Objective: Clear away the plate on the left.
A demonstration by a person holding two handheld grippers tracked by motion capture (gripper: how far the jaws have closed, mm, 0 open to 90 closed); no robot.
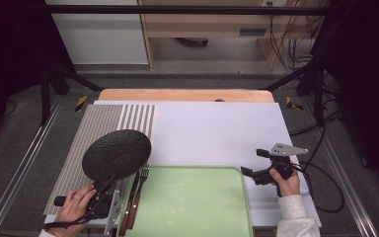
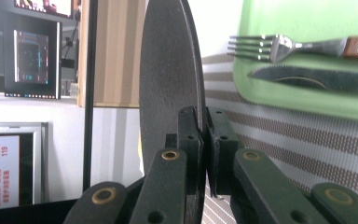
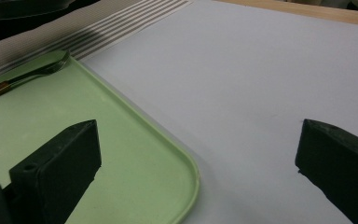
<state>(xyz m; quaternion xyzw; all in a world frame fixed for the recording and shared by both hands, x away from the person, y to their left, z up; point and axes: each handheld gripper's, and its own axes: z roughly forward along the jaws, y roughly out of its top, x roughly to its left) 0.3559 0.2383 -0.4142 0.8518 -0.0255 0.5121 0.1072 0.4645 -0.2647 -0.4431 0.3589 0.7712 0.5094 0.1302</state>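
1. The left hand-held gripper (image 1: 109, 189) is clamping the near rim of one black round plate (image 1: 117, 154), its jaws pressed together on the edge; in the left gripper view the plate (image 2: 168, 70) is standing edge-on between the jaws.
2. The plate is hanging above the striped mat (image 1: 94, 133), just off the far-left corner of the green tray (image 1: 192, 202), and is overlapping that corner slightly.
3. The tray is sitting at the near edge of the desk (image 1: 212, 128), its left rim touching the mat's right border.
4. One fork (image 1: 139, 192) and one knife (image 1: 130, 197), both with wooden handles, are lying side by side along the tray's left rim; the rest of the tray floor is lying bare.
5. The right hand-held gripper (image 1: 254, 163) is hovering just right of the tray's far-right corner, jaws spread wide and holding nothing.
6. Beyond the tray's far rim, the white desk surface is offering broad open room up to the wooden back edge.
7. Count: one plate, one tray, one mat, one fork, one knife, two hand-held grippers.
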